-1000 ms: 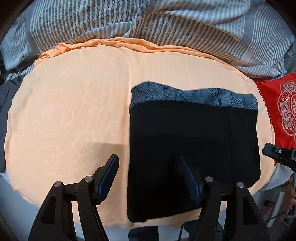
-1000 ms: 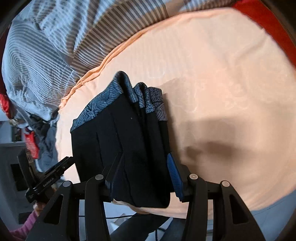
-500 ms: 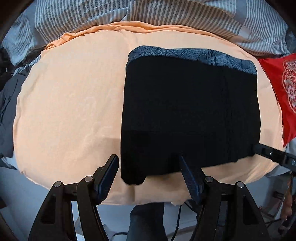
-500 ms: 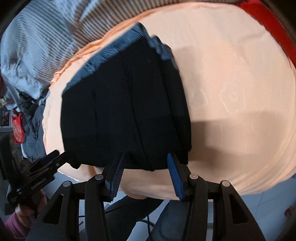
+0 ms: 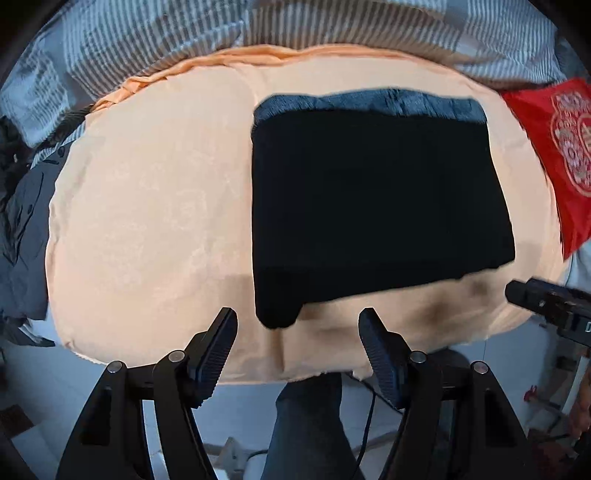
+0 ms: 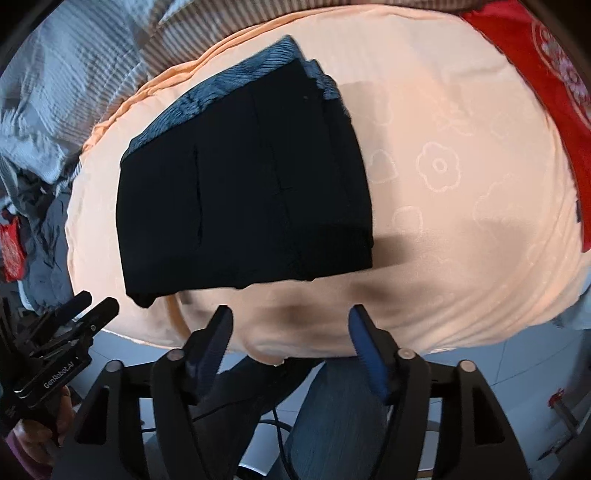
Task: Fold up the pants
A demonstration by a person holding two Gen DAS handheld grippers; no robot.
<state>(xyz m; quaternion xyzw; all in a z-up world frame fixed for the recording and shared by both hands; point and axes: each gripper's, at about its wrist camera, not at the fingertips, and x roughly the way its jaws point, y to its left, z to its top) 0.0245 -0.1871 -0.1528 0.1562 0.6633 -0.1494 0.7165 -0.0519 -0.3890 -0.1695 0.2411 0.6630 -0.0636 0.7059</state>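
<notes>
The black pants (image 5: 376,206) lie folded into a flat rectangle on the peach sheet (image 5: 155,206), grey patterned waistband at the far edge. They also show in the right wrist view (image 6: 243,192). My left gripper (image 5: 297,332) is open and empty, just short of the fold's near left corner. My right gripper (image 6: 290,328) is open and empty, just short of the fold's near edge. Each gripper shows at the edge of the other's view: the right one (image 5: 546,302) and the left one (image 6: 70,317).
A striped grey duvet (image 5: 332,33) is bunched along the far side of the bed. A red patterned cloth (image 5: 561,147) lies at the right. Dark clothes (image 5: 18,229) are heaped at the left. The bed's near edge, floor and the person's legs (image 5: 306,424) are below.
Both grippers have drawn back toward the bed's near edge, off the pants. The folded pants lie flat and free of both grippers.
</notes>
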